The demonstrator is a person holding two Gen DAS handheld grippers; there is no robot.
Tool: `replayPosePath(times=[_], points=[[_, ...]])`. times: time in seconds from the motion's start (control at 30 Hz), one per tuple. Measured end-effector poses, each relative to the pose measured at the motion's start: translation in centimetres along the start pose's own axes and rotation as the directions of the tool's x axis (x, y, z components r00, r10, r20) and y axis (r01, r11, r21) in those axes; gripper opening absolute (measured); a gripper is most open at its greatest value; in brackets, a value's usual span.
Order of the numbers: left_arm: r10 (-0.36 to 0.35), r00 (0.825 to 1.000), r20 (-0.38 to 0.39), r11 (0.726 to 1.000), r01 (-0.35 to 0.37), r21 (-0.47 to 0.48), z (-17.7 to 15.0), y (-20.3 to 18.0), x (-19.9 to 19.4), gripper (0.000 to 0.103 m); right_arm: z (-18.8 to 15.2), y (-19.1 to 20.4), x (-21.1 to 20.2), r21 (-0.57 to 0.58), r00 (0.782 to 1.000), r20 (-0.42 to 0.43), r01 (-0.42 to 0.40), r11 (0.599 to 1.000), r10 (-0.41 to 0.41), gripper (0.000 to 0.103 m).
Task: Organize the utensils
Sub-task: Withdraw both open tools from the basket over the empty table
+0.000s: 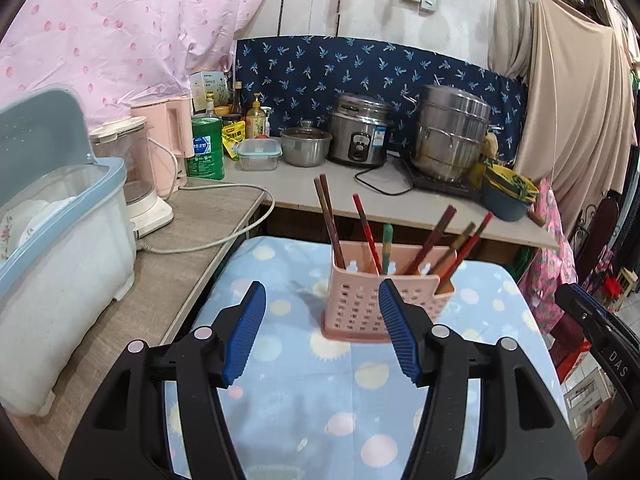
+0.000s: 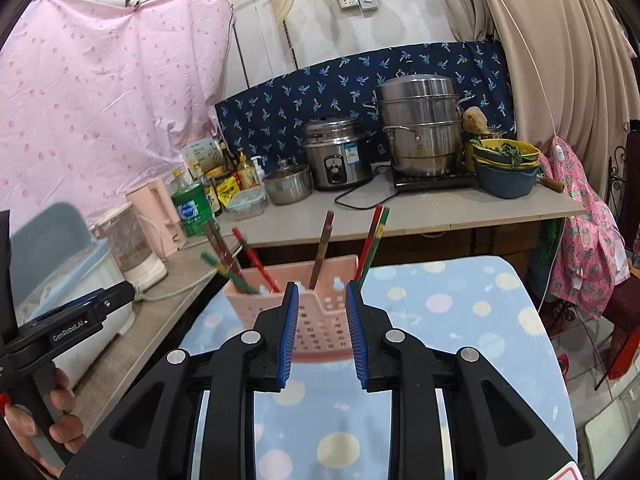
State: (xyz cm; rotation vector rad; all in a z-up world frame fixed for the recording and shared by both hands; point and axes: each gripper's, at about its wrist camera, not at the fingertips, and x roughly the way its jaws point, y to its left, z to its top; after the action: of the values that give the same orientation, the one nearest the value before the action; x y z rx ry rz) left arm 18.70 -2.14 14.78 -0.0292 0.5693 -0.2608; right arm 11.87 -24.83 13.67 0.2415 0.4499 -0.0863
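A: Item: pink holder [image 1: 362, 304], perforated plastic, with a tall back panel. Stands upright near the far edge of the blue patterned cloth [image 1: 312, 400]. Contents: chopsticks [image 1: 366, 232], red, brown and green, leaning apart left and right across its compartments.

B: Why so placed?

A: Likely upright so the sticks stay sorted.

B: Grippers?

A: Left gripper [image 1: 322, 330]: fingers spread wide, empty, short of the holder. Right gripper [image 2: 322, 330]: fingers narrower, empty, framing the holder without evident contact. Far: counter [image 1: 360, 196] with pots.
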Motion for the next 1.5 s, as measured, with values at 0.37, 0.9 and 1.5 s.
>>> replayPosePath(times=[0.37, 0.9, 1.5], points=[[0.04, 0.997, -0.06, 0.997, -0.036, 0.061, -5.0, -1.4, -2.4, 0.057, -5.5, 2.0, -3.5, -0.05, 0.999, -0.053, 0.002, 0.999, -0.004, 0.024], [0.086, 0.989, -0.118, 0.994, -0.076, 0.082, -9.1, -1.8, -3.7, 0.057, -9.6, 3.1, -5.3, -0.057, 0.993, -0.122, -0.012, 0.998, 0.005, 0.029], [0.107, 0.976, -0.189, 0.992, -0.09, 0.093, -13.0, -1.8, -3.7, 0.057, -13.2, 2.6, -5.8, -0.05, 0.981, -0.195, 0.003, 0.999, -0.012, 0.029]])
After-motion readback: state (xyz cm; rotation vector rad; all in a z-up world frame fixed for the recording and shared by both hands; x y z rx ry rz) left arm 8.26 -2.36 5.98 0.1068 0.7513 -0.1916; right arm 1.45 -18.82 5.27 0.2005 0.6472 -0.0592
